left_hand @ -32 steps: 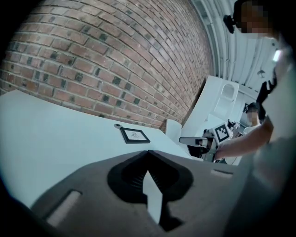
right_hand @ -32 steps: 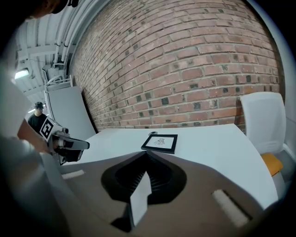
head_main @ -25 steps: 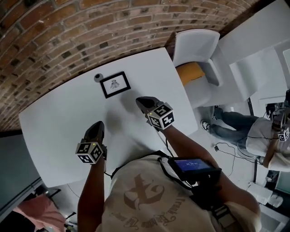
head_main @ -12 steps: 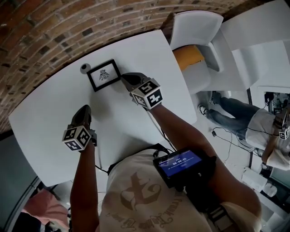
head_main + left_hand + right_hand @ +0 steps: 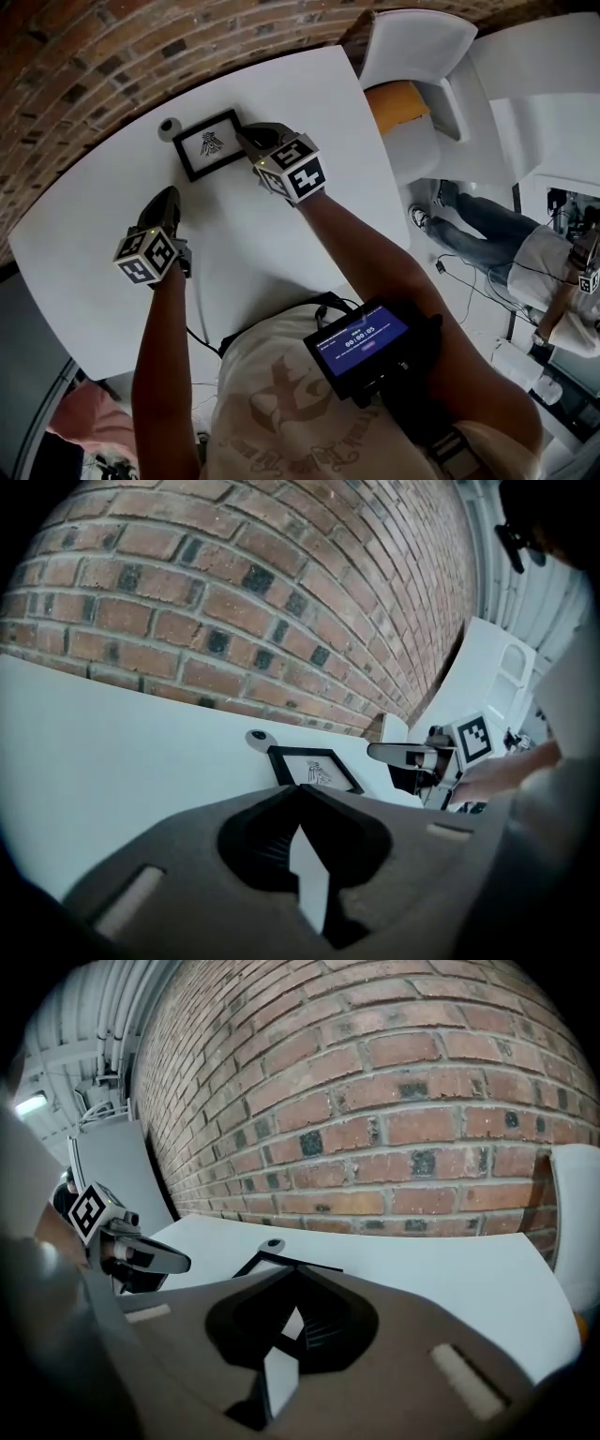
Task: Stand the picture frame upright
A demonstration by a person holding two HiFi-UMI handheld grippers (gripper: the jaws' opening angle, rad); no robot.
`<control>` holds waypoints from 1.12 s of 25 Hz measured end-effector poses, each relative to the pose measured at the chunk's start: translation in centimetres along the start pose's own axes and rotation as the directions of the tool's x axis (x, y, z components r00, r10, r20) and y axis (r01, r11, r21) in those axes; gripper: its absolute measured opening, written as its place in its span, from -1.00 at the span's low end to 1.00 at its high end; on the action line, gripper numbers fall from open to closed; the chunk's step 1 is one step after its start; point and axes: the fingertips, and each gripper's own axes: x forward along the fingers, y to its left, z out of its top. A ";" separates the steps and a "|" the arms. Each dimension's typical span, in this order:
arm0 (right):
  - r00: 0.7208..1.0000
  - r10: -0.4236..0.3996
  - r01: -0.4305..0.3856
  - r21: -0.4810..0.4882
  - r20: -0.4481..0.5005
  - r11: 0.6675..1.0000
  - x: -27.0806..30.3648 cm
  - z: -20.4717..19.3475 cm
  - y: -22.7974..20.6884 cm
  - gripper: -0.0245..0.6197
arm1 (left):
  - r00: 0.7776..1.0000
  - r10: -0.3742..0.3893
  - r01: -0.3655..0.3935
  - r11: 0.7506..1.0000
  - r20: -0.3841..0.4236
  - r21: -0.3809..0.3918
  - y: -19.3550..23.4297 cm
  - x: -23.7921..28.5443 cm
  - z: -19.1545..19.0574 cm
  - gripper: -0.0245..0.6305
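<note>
We wear a beige short-sleeved T-shirt (image 5: 281,412) with a faded brown print, low in the frame. A thin black strap (image 5: 272,316) crosses its neck, and beside it sits a black box-shaped device (image 5: 364,343) with a lit blue screen. The dark grey left gripper (image 5: 168,194) and right gripper (image 5: 243,135) each bear a white cube (image 5: 292,169) with black square markers.

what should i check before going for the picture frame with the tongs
1. picture frame lying flat on the table: ok.
2. right tongs up at the frame's right-hand edge in the head view: ok; touching it: cannot tell.
3. right tongs open for a grip: not ok, shut and empty.
4. left tongs ready: not ok, shut, empty, apart from the frame.
5. small round object clear of the frame's far corner: cannot tell, it sits very close.
</note>
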 end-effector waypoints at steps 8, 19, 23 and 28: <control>0.999 -0.034 0.034 0.015 -0.027 0.999 1.4 0.2 -2.1 -0.90 | 0.999 -0.026 0.025 0.998 -0.029 -0.057 0.1 3.6 1.2 -0.84; 0.984 -0.026 0.051 0.140 -0.176 0.989 4.0 -2.7 -3.4 -0.70 | 0.986 0.003 -0.014 0.998 -0.166 -0.062 1.1 7.6 1.3 -0.50; 0.978 -0.024 0.057 0.153 -0.209 0.987 4.4 -3.5 -3.5 -0.64 | 0.976 0.034 -0.045 0.998 -0.215 -0.046 1.2 8.2 0.7 -0.43; 0.976 -0.008 0.049 0.186 -0.218 0.981 4.7 -4.0 -3.5 -0.60 | 0.963 0.090 -0.097 0.995 -0.252 -0.015 1.6 8.5 0.3 -0.42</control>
